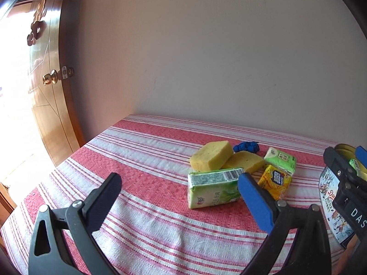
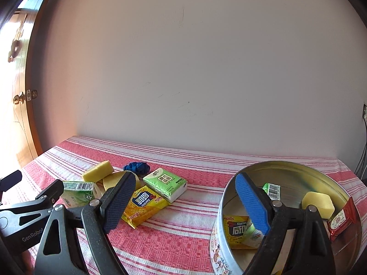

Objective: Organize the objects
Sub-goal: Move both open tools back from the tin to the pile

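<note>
cloth (image 1: 149, 160) left free, tin (image 2: 298, 171) blocks rt

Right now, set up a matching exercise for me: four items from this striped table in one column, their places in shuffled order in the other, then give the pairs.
Items:
1. Red snack packet
2. Blue scrunchie
3. Yellow snack packet
4. Large green tissue pack

Places:
A. On the cloth, behind the two sponges, nearest the wall
B. Propped against the inner wall of the cookie tin
C. Lying just ahead of the open left hand-held gripper
D. On the cloth, touching the small green tissue pack

Pairs: 1-B, 2-A, 3-D, 4-C
</note>
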Motion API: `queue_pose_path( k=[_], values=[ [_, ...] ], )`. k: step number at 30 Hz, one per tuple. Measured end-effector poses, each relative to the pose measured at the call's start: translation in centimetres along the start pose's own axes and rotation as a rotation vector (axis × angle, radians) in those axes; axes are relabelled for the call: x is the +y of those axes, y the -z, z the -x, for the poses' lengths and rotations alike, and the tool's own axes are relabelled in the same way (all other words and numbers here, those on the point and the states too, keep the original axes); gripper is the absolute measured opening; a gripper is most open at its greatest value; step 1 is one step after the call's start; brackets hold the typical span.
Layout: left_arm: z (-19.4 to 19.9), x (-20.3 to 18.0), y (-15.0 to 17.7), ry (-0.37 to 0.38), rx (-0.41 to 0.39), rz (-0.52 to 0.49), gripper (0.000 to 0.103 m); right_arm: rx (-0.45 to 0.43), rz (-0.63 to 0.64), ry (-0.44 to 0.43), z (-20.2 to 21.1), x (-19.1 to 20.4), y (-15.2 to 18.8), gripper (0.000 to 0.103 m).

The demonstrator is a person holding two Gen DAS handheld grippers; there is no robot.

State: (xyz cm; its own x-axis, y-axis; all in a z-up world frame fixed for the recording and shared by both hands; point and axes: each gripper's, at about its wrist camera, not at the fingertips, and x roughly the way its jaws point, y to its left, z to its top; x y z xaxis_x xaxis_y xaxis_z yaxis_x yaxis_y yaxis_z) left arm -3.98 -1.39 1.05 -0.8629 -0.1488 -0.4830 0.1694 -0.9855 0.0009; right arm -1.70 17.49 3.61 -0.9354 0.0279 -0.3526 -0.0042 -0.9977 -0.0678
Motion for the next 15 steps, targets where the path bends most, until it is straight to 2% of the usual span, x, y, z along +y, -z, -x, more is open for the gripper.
queue_pose_path(
  k=[3,15],
  values=[
    [-0.3,0.6,0.0,-0.011,0.002,-0.009,0.102,0.008,0.006,-0.005,-0.4,0.4,-0.1,0.091],
    [-2.5,3.9,-0.3,0.037,0.088,0.043,0.102,0.053,0.047,-0.048,-2.3,2.6,-0.1,0.091]
  ],
)
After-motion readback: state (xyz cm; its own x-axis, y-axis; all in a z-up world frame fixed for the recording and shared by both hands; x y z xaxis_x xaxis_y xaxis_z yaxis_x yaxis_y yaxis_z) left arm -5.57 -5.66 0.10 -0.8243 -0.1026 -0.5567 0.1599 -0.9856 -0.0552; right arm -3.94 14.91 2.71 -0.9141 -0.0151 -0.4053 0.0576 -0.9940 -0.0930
